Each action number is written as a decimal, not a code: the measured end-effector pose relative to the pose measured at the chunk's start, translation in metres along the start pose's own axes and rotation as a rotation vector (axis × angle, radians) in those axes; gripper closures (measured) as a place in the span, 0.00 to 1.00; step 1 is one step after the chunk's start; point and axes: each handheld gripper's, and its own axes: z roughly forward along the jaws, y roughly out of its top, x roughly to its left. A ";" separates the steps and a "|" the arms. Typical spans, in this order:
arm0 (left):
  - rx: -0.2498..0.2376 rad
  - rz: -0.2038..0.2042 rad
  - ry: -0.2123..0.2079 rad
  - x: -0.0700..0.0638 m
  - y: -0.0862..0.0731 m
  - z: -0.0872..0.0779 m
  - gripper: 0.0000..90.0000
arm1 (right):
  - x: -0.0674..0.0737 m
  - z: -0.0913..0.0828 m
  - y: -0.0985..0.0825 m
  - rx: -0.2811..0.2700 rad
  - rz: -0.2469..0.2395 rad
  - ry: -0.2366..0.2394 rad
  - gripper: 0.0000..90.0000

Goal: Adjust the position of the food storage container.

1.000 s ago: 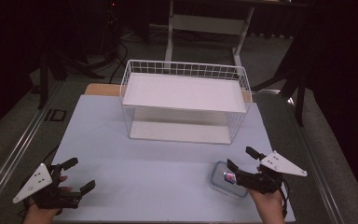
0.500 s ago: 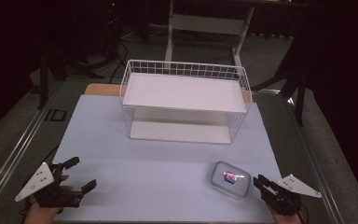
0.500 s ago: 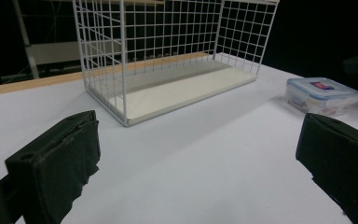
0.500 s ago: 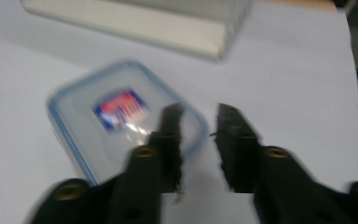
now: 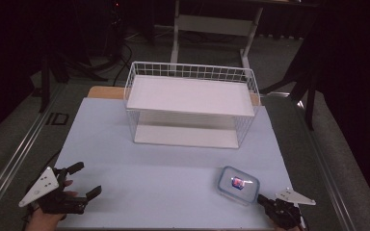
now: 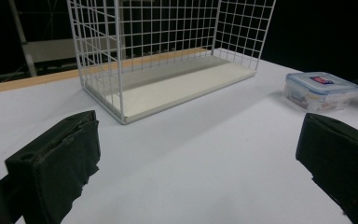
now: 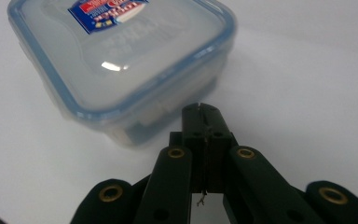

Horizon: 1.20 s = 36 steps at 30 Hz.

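Note:
A clear plastic food container (image 5: 238, 184) with a blue-rimmed lid and a red-blue label sits on the pale blue table at the front right. My right gripper (image 5: 263, 202) lies low just beyond its near right corner. In the right gripper view the jaws (image 7: 202, 112) have just been closing and now meet with nothing between them, tips a little short of the container (image 7: 121, 60). My left gripper (image 5: 87, 178) rests at the front left, open and holding nothing. In the left gripper view, its wide-apart jaws (image 6: 200, 140) frame the bare table, with the container (image 6: 319, 89) far off.
A white wire basket (image 5: 190, 72) with a white shelf board on top and another at its base stands at the middle back of the table (image 5: 164, 168). It also appears in the left gripper view, wire basket (image 6: 168, 28). Dark floor and stands surround the table.
My right gripper was open over the container; it has dropped and pulled back toward the front right edge, and its jaws have shut empty. The container and left gripper stayed put.

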 end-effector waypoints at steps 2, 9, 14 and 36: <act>-0.002 -0.002 -0.001 0.000 0.000 0.000 0.01 | 0.000 0.003 0.004 0.006 -0.010 -0.001 1.00; -0.002 0.000 -0.001 -0.001 0.000 -0.001 0.01 | 0.000 0.018 0.020 0.011 -0.029 0.026 1.00; -0.001 0.000 -0.003 -0.001 0.000 -0.001 0.01 | 0.004 0.032 0.035 0.012 -0.049 0.057 1.00; 0.002 -0.009 -0.003 -0.001 -0.001 -0.001 0.01 | 0.015 0.054 0.059 0.039 -0.116 0.110 1.00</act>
